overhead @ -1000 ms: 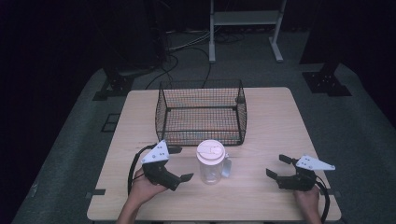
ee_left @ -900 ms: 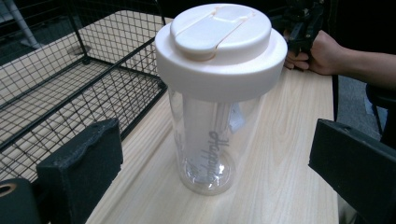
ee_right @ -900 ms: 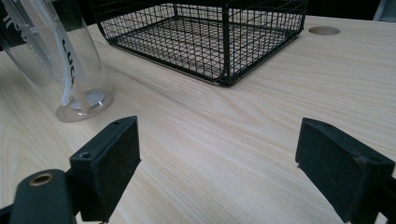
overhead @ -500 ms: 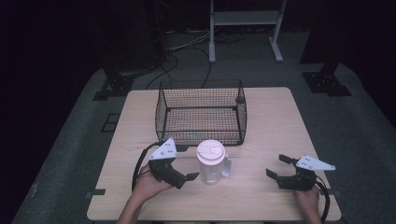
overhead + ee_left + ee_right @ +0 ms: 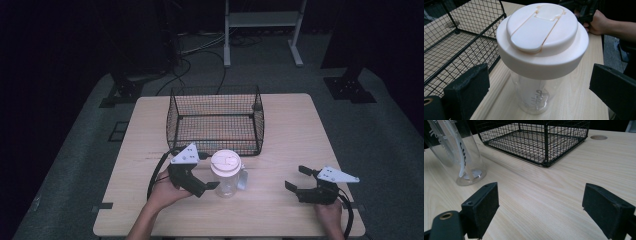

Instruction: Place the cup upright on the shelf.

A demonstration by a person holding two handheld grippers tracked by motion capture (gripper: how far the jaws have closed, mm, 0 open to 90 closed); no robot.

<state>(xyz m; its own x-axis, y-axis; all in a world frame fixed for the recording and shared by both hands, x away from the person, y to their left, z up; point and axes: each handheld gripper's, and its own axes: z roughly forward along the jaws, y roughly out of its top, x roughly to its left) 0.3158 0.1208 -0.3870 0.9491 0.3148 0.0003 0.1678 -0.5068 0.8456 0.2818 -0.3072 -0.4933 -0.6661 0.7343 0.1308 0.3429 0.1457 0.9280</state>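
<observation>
- The clear bottle point(image 5: 226, 176) stands upright on the worktop point(image 5: 280, 150), just in front of the wire basket point(image 5: 216, 120)
- The left hand-held gripper point(image 5: 207, 185) sits beside it with jaws spread either side of the body, not yet touching
- The right hand-held gripper point(image 5: 295, 179) rests well apart, jaws wide with nothing between them
- It looks light, stiff and slippery; I would clamp the clear wall just under the broad cream lid point(image 5: 541, 37)
- Printed lettering is distorted, and whether it is empty is hard to judge
</observation>
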